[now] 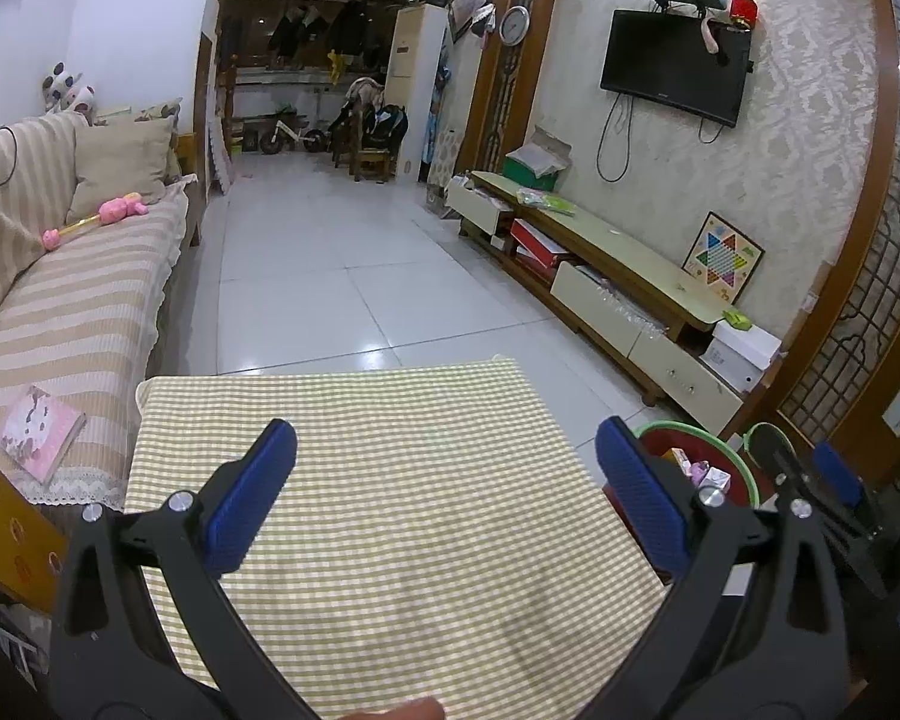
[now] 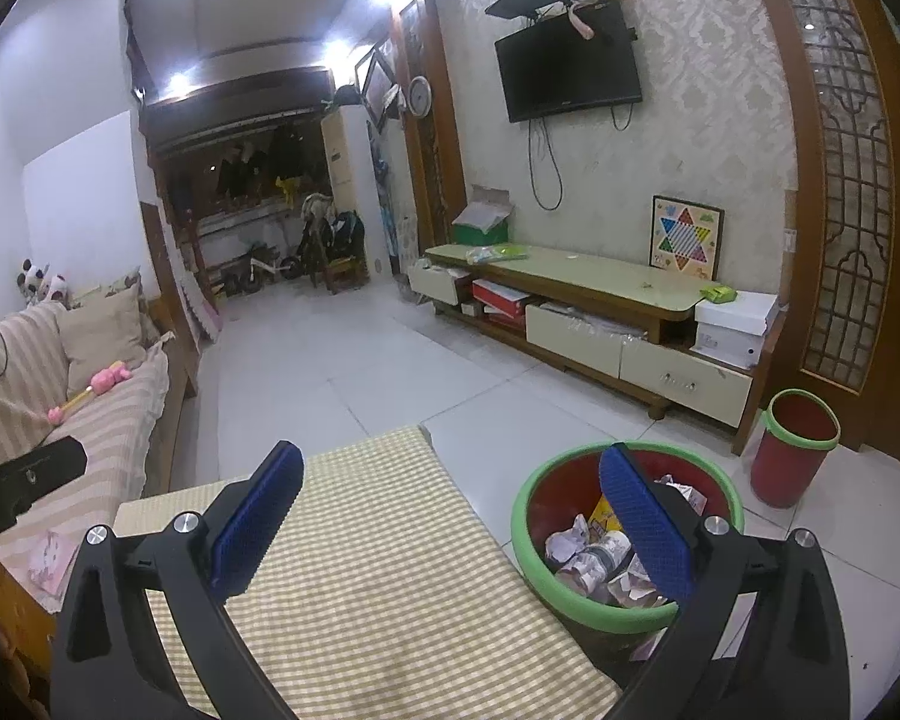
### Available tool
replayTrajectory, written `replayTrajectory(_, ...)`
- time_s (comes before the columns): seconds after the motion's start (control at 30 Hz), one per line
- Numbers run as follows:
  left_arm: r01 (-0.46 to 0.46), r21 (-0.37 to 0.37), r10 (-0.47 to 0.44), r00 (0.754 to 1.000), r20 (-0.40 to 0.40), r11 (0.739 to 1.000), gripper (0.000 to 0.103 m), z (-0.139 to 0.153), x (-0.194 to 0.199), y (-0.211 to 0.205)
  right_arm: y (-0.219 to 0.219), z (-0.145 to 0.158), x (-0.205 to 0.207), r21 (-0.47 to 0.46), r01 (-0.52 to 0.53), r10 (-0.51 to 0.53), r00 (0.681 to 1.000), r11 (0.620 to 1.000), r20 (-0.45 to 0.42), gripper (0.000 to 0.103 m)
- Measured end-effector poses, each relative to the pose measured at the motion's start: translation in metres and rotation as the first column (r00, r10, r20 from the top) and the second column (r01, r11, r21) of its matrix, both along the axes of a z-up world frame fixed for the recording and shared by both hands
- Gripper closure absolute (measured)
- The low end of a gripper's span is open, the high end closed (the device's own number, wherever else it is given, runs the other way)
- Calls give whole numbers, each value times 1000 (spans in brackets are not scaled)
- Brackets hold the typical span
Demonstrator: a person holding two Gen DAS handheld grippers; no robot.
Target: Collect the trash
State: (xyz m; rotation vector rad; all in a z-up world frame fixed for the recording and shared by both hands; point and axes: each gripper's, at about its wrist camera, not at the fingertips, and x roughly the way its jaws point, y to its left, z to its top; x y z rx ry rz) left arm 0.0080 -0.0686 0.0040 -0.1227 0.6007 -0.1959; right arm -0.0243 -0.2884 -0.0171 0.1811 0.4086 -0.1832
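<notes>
From my remote seat, the left gripper (image 1: 447,492) hangs over the desk (image 1: 390,540), its blue-padded fingers (image 1: 252,498) spread wide with nothing between them, only the yellow-and-white checked cloth showing in the gap. My right gripper (image 2: 450,516) is likewise spread apart and empty, poised at the desk's right edge: its left finger sits over the cloth, its right finger (image 2: 642,528) over the mouth of the red bin (image 2: 525,504) with the green rim, which stands on the floor just beside the desk. The trash (image 2: 588,552), crumpled paper and small cartons, lies inside that bin, directly under and just left of the right finger; in the left wrist view the same bin (image 1: 732,456) peeks out behind the left gripper's right finger. Beyond it, a second red bin (image 2: 795,450) stands well apart by the wooden screen. To the left runs a striped sofa (image 1: 72,300) with a pink toy (image 1: 108,213); across the white tiled floor (image 1: 330,252) a low TV cabinet (image 2: 570,294) lines the wall, a checkers board (image 2: 687,237) leaning on it, a dark television (image 2: 567,69) mounted above.
</notes>
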Motion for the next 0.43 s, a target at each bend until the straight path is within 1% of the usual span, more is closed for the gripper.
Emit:
replayTrajectory(0.2,-23,6,23,1000,4,1000,5,-5,1,3,11,-22,15,-8,-47,46,997,999,-68,7)
replayTrajectory(0.27,-12,-2,12,1000,-4,1000,5,-7,2,6,19,-43,29,-16,-79,76,988,997,-132,7)
replayTrajectory(0.3,-25,-9,25,1000,-11,1000,5,-9,3,10,27,-61,42,-19,-111,106,976,994,-191,7)
replayTrajectory(0.33,-37,-17,36,999,-17,999,5,-11,4,14,34,-76,52,-17,-135,127,964,991,-233,7)
replayTrajectory(0.4,-54,-38,53,998,-32,998,5,-17,5,24,52,-108,72,-25,-168,152,938,985,-311,7)
replayTrajectory(0.43,-78,-38,76,996,-44,996,5,-21,5,31,60,-119,80,-25,-191,171,926,981,-336,7)
